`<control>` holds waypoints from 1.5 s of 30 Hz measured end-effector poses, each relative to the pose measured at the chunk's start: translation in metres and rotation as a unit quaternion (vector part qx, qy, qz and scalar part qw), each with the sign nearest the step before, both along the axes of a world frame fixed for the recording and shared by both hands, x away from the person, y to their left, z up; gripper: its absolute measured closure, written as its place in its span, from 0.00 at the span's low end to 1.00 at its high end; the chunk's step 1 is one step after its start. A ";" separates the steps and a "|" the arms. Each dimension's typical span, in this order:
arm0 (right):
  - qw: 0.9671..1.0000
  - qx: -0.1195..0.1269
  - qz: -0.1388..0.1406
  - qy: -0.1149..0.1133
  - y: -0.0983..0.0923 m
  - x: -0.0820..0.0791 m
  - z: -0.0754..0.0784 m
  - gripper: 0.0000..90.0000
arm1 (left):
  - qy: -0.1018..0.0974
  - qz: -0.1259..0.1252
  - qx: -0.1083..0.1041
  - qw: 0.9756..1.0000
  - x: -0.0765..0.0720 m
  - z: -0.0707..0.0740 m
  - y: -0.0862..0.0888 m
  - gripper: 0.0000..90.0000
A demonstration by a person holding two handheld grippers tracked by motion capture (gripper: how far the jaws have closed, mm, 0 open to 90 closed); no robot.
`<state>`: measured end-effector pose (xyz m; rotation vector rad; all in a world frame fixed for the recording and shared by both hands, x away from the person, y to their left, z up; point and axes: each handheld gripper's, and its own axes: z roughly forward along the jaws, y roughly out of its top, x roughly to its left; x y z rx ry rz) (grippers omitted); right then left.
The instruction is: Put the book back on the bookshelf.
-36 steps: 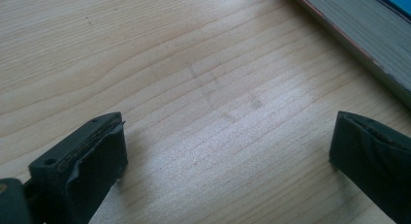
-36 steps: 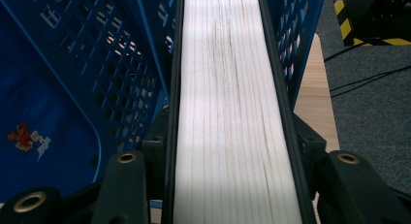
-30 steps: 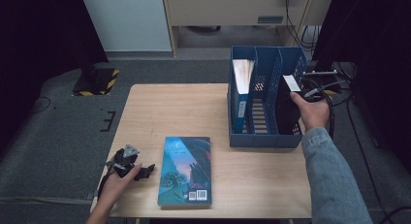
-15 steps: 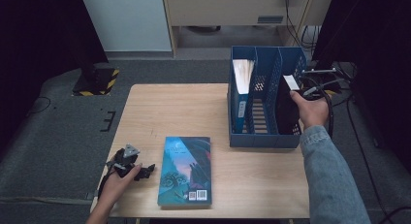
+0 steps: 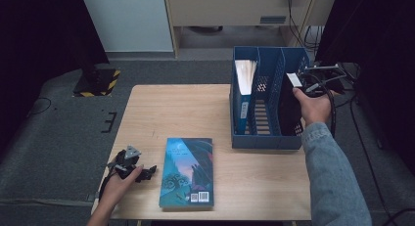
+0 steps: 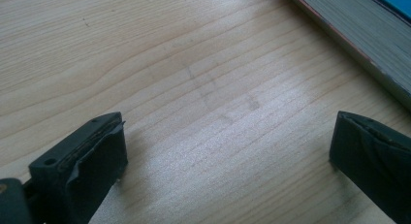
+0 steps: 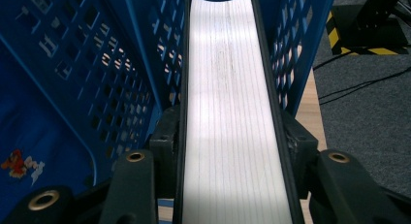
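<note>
My right gripper (image 5: 313,85) is shut on a black-covered book (image 5: 288,108) that stands upright in the right compartment of the blue file holder (image 5: 266,138). In the right gripper view the pads (image 7: 165,136) press both covers, with the white page edge (image 7: 232,88) running away between them. These jaws have just been closing on the book. My left gripper (image 5: 142,171) rests low at the table's near left corner, open, with bare wood between its jaws (image 6: 228,151). A teal book (image 5: 188,172) lies flat just to its right, and its page edge (image 6: 354,35) shows in the left gripper view.
Another book with white pages (image 5: 243,84) stands in the holder's left compartment; the middle compartment looks vacant. The wooden table (image 5: 181,113) has free surface at the far left. Cables and a dark floor lie beyond the right edge.
The right hand and its black book have shifted only slightly at the holder. The left gripper has stayed put.
</note>
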<state>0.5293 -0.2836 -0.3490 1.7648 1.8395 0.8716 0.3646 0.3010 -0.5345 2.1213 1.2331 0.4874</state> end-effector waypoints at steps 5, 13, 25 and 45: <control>1.000 0.002 -0.008 -0.007 -0.001 0.008 0.002 0.59 | -0.002 -0.001 -0.001 1.000 0.000 0.000 0.000 0.00; 1.000 -0.006 -0.015 -0.013 0.000 0.019 0.000 0.59 | -0.001 -0.004 0.002 1.000 0.001 0.000 0.000 0.00; 1.000 -0.011 -0.020 -0.017 0.000 0.031 -0.006 0.59 | -0.001 -0.006 0.000 1.000 0.001 0.000 0.000 0.00; 0.999 -0.021 -0.007 -0.027 0.004 0.028 -0.010 0.58 | -0.002 -0.004 -0.002 1.000 0.001 0.000 0.000 0.00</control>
